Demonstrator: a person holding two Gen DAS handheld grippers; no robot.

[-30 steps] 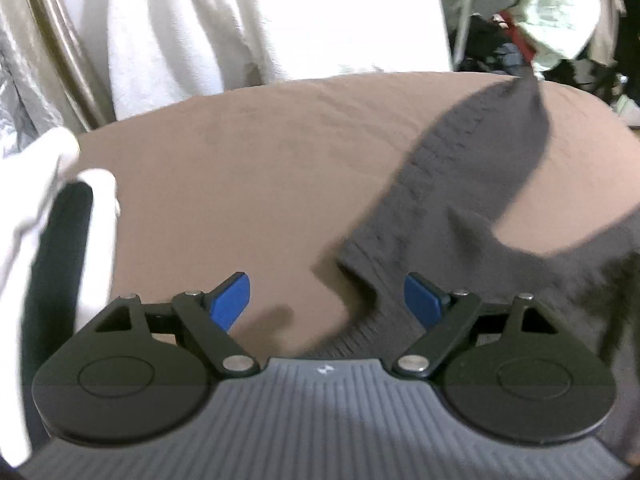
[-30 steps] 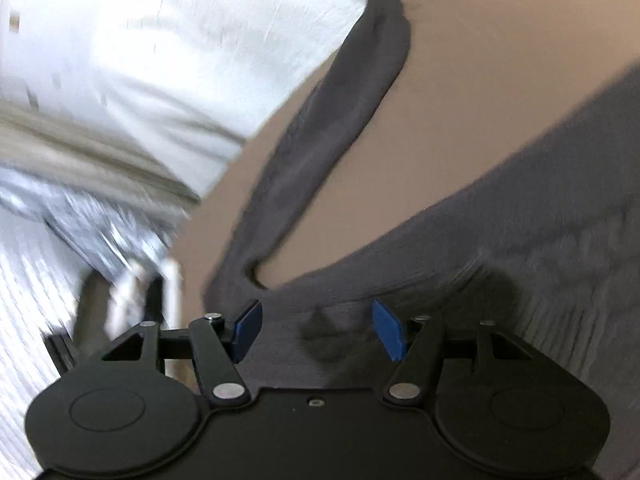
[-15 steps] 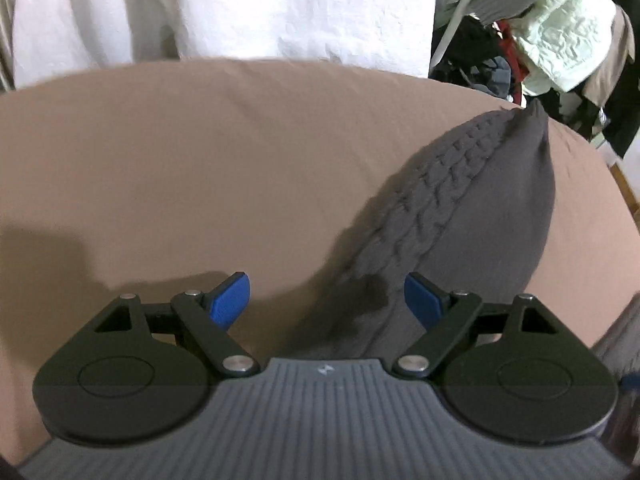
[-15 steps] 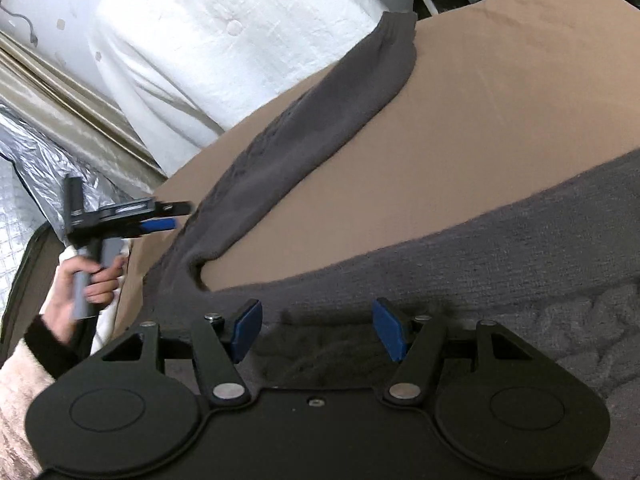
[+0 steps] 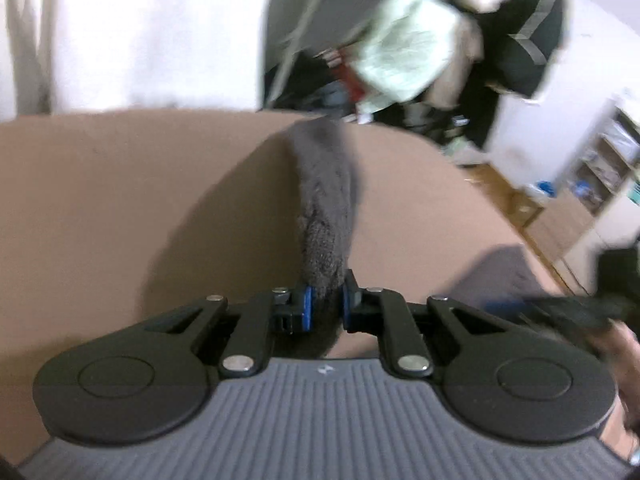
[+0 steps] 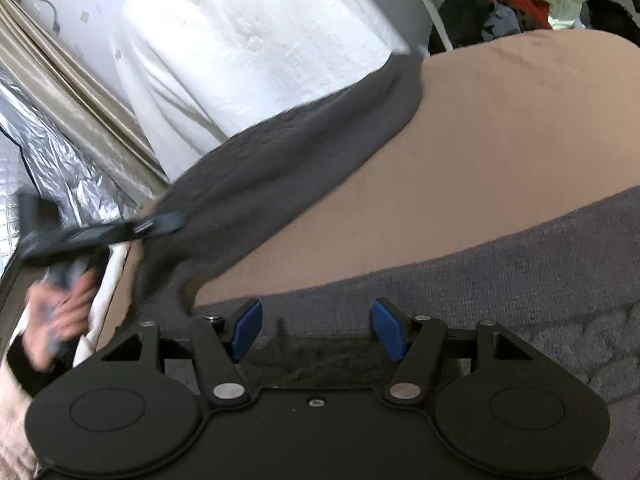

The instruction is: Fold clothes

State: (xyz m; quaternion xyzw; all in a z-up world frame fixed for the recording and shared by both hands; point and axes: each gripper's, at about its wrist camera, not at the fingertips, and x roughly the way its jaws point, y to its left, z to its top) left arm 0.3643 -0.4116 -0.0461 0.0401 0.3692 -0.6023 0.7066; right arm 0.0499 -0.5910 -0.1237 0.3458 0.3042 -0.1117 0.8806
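Sweater sleeve [image 5: 326, 208] pinched in closed left tool [image 5: 325, 305], stretching toward 12 o'clock over brown bed [image 5: 120, 200]; blurred.

Seen from right wrist: sweater body [image 6: 500, 280] flat at 3 to 5 o'clock, sleeve running to 11 o'clock, left tool at 9 o'clock. Right tool [image 6: 316, 330] spread open over hem, gripping nothing.

Judging by layout: mostly spread, sleeve fold under way, body folds left.

A home — heaped clothes [image 5: 404, 40]; shelving [image 5: 608, 168]; brown bed [image 5: 120, 200].

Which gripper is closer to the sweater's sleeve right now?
Left. The left gripper is shut on the sleeve; the right gripper sits open over the sweater body, away from it.
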